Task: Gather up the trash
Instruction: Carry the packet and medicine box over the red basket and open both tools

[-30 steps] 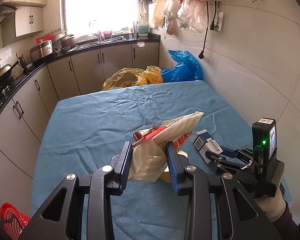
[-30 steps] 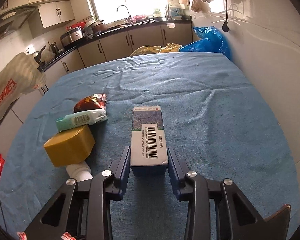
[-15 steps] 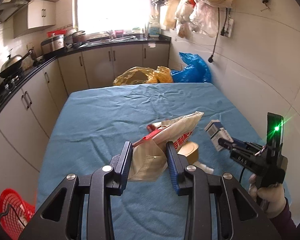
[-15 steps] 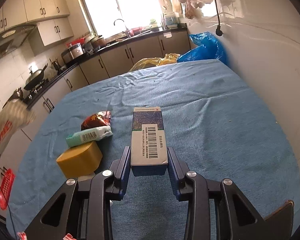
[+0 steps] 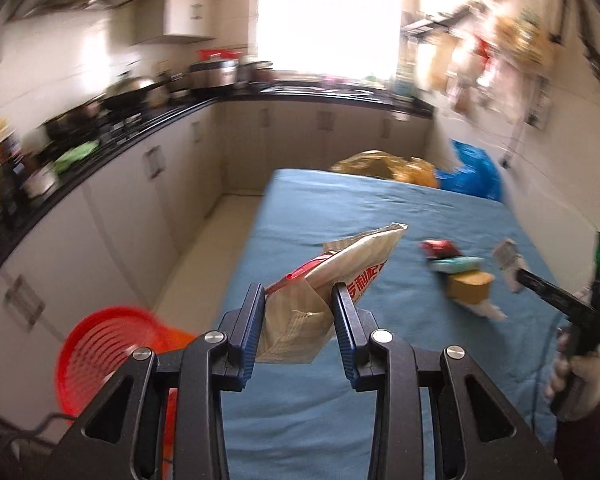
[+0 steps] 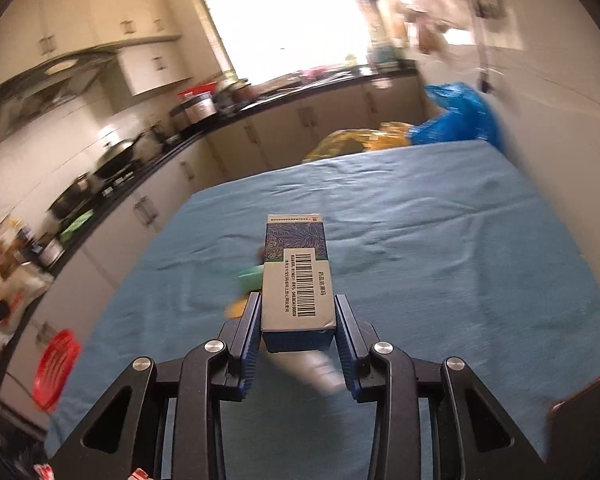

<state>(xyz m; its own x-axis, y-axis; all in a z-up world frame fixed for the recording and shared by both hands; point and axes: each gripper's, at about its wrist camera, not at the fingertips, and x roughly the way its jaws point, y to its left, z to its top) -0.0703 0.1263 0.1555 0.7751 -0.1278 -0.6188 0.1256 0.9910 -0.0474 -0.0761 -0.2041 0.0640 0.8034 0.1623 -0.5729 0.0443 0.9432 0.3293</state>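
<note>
The left gripper (image 5: pixel 298 322) is clamped on a crinkly snack bag (image 5: pixel 332 280), light and floppy, pinched at its near end above the red basket (image 5: pixel 112 352). The right gripper (image 6: pixel 298 330) squeezes a stiff, light carton (image 6: pixel 298 280) by its sides, above the table (image 6: pixel 460 260).

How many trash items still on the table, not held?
4 visible: red wrapper, green packet against it, yellow block nearer, white piece at the block's near side. Blur may hide more. Left tool holds a bag, right tool a box.
</note>
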